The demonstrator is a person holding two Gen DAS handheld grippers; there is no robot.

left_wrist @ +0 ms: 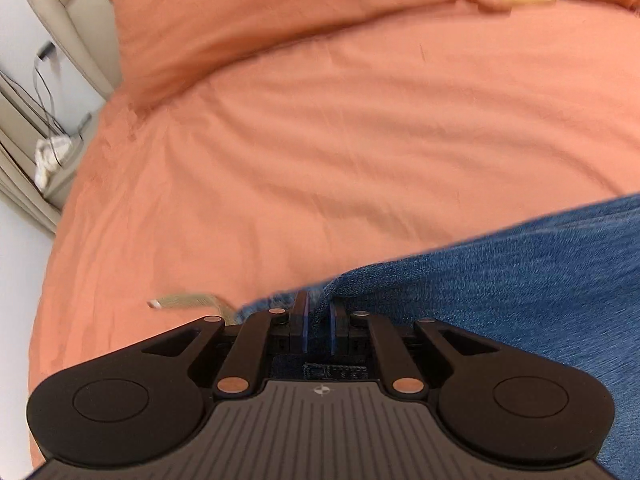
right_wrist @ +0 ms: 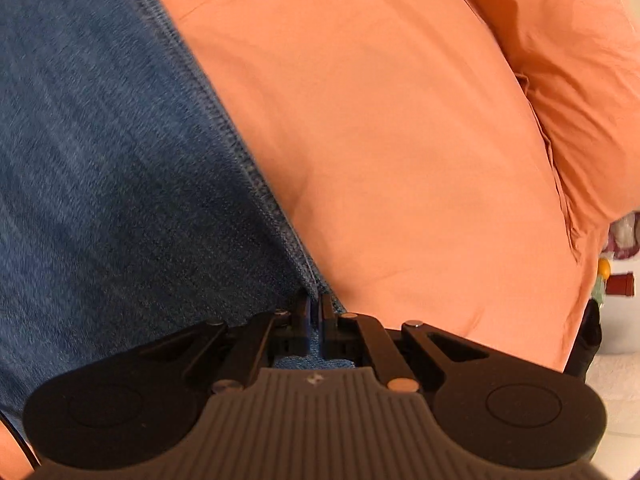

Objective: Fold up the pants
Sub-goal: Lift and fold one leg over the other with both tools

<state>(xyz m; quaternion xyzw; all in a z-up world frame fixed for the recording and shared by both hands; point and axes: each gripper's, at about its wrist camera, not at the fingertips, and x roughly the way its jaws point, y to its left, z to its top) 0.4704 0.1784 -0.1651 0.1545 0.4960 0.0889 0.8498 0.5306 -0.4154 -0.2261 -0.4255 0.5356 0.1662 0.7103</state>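
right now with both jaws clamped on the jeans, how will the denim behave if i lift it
The jeans will probably sag between the left gripper and right gripper: the cloth bunches softly at each pinch. They likely feel fairly heavy, since the weave and stitched seam look thick. They may drag rather than slide on the wrinkled orange bedsheet.

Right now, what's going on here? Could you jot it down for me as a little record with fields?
Setting: a bed with an orange sheet and a matching pillow
Garment: blue jeans lying on the sheet
Left gripper: closed on an edge of the denim
Right gripper: closed on a stitched edge of the denim
Fold: cannot tell how far along
Beside the bed: a pale nightstand with cables on it
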